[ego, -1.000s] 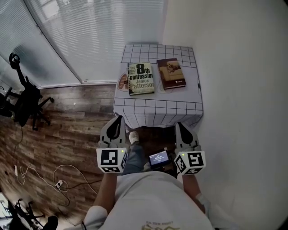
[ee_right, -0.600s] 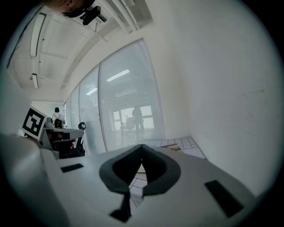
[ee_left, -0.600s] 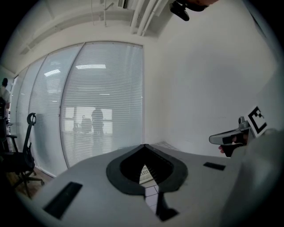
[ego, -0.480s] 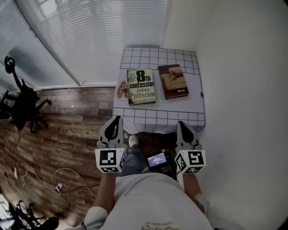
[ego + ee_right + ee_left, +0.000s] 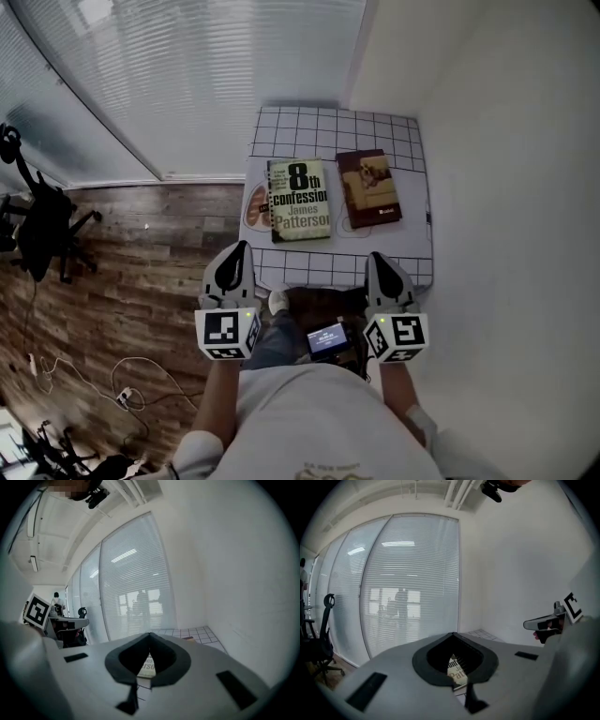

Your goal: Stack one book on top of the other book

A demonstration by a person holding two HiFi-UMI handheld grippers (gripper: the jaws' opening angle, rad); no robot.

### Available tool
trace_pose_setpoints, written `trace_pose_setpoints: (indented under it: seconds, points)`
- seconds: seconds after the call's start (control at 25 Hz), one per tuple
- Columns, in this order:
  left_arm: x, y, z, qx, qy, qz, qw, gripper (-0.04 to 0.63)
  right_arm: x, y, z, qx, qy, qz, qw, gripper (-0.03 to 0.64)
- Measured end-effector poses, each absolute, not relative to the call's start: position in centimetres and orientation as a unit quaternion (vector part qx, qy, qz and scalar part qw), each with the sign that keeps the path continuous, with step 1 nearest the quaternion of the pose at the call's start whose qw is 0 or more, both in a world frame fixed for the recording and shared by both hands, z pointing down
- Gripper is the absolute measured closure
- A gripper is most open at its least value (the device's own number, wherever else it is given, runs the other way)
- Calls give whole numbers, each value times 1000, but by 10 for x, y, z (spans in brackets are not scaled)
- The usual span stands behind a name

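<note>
Green book point(image 5: 299, 199) lies near the desk's point(image 5: 328, 127) left edge, brown book point(image 5: 368, 187) near its right. Jaws of left gripper point(image 5: 242, 247) and right gripper point(image 5: 375, 257) are closed, empty.

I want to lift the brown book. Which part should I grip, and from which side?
Probably its near short edge, approached from the person's side with the right tongs. The brown book lies flat; the green book sits close on its left and the wall on its right, so the near edge looks freest.
</note>
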State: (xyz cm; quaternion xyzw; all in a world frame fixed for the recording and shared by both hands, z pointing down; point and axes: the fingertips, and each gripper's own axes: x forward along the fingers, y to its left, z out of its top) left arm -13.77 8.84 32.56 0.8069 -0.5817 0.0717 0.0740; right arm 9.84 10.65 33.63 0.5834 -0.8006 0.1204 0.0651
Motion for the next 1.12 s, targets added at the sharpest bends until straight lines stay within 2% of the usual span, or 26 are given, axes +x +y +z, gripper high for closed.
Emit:
trace_pose_setpoints:
  seconds: [0.6,1.12]
  points:
    - [-151,-6,357,823,-552,82,102,591,78,23,363,594,-785,150,91,609]
    - [-157,-42,390,831,-533,97,127,591,69,-3,396,603,-769,180,114,609]
